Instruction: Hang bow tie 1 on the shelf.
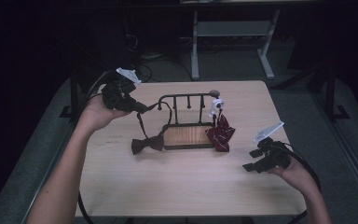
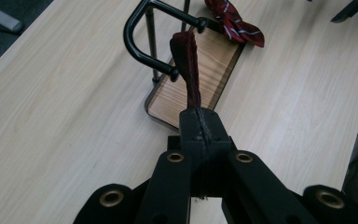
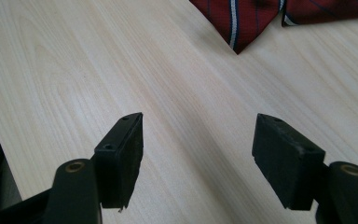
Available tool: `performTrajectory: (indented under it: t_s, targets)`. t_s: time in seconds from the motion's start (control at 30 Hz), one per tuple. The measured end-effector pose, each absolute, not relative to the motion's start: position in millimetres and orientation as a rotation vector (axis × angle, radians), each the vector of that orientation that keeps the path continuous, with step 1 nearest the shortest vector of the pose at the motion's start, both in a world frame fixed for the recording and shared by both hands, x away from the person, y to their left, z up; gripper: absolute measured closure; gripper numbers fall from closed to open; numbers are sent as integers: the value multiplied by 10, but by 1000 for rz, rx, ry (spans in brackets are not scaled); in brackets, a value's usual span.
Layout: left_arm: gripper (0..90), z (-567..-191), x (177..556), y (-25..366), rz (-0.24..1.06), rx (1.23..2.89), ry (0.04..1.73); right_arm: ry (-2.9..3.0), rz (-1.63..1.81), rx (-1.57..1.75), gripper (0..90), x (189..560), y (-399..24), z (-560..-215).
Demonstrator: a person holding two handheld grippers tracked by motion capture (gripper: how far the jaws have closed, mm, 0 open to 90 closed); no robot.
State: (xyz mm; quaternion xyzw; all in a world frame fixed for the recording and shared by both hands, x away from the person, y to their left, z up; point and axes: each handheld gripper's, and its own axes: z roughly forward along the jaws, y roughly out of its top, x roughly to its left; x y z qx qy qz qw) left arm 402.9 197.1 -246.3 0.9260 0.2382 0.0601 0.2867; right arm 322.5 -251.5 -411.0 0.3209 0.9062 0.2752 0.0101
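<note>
No text, label, brand, number or sign can be read anywhere in these pictures. The striped bow tie [image 1: 220,133] beside the rack [image 1: 187,122] carries only a pattern of lines, and the bench [image 1: 177,182] surface is plain wood grain without markings.

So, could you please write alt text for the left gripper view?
The left gripper, jaws shut, pinches the dark red strap of a bow tie, looped over the end of a black metal rack with a wooden base on a light wooden table.
</note>
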Motion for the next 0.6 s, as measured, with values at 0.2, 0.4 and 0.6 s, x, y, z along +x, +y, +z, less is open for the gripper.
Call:
performTrajectory:
  t_s: [0.2, 0.4, 0.6]
  targets:
    - [900, -2532, 4131, 1985, 149, 2496, 683, 2826, 861, 988, 334, 3216, -2517, -4086]
    - [900, -2575, 4206, 1990, 143, 2508, 717, 2822, 862, 989, 334, 3216, -2523, -4082]
    - [900, -2646, 4256, 1938, 166, 2546, 747, 2822, 863, 989, 334, 3211, -2521, -4077]
